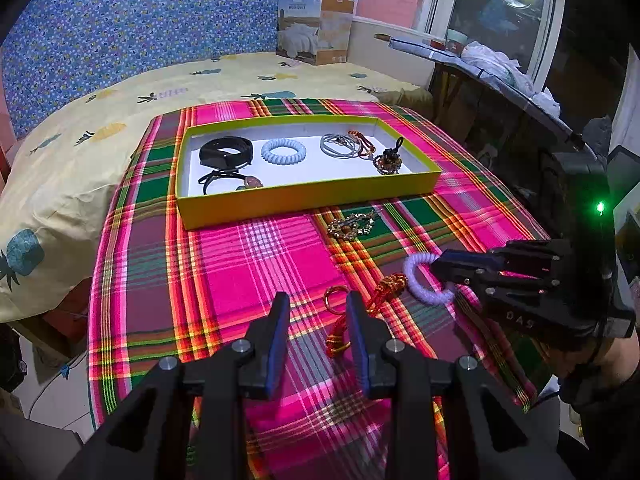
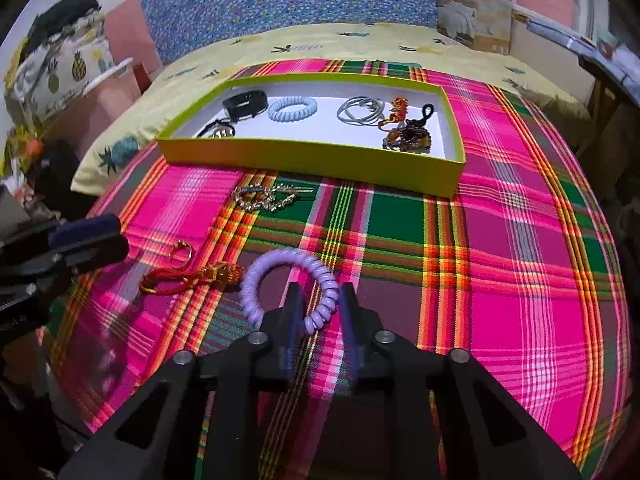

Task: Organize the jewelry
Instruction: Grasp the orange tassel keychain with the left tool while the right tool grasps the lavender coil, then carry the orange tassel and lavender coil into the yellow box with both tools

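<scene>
A lilac spiral hair tie (image 2: 320,292) lies on the plaid cloth with its near side between the fingers of my right gripper (image 2: 320,292), which is open around it; it also shows in the left wrist view (image 1: 412,276). My left gripper (image 1: 318,300) is open and empty, just left of a red and gold knotted cord with a ring (image 1: 384,292), which also shows in the right wrist view (image 2: 188,280). A gold chain piece (image 2: 264,196) lies in front of the yellow-green tray (image 2: 312,160). The tray holds a black band, a pale blue spiral tie, grey rings and beaded pieces.
The plaid cloth (image 2: 500,280) covers a table set against a bed with a pineapple sheet (image 1: 80,128). A printed cardboard box (image 1: 316,24) stands at the back. A dark cluttered shelf (image 1: 520,92) runs along the right side.
</scene>
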Motion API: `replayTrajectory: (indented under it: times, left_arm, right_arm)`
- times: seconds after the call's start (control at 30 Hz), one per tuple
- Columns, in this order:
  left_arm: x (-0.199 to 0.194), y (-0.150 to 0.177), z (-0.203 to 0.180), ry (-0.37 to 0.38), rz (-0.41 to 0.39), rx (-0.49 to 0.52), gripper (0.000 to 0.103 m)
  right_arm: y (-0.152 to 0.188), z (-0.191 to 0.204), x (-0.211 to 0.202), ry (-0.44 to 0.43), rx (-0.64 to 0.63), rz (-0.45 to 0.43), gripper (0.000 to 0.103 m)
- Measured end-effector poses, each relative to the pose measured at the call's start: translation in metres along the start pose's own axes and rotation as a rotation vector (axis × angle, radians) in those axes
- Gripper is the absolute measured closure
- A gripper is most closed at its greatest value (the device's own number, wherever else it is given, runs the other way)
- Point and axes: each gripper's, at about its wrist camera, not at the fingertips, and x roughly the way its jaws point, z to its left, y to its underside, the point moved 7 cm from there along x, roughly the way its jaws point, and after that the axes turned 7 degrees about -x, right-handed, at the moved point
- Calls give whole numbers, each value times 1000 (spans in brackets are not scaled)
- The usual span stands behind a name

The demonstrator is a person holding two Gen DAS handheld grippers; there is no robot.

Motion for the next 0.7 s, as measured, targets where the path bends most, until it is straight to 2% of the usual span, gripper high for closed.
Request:
replayTrajectory:
  times: [0.27,0.47,0.7]
  left_arm:
    - [6,1,-15,46,10,55,73]
    - [19,1,-38,83,27,156,73]
    - [35,7,-56,84,54,262,73]
  right_arm:
    - [4,-5,-8,24,0,-21,94]
    - [8,-19,-16,21,40,-40,94]
    - [12,-27,-22,16,67,-49,94]
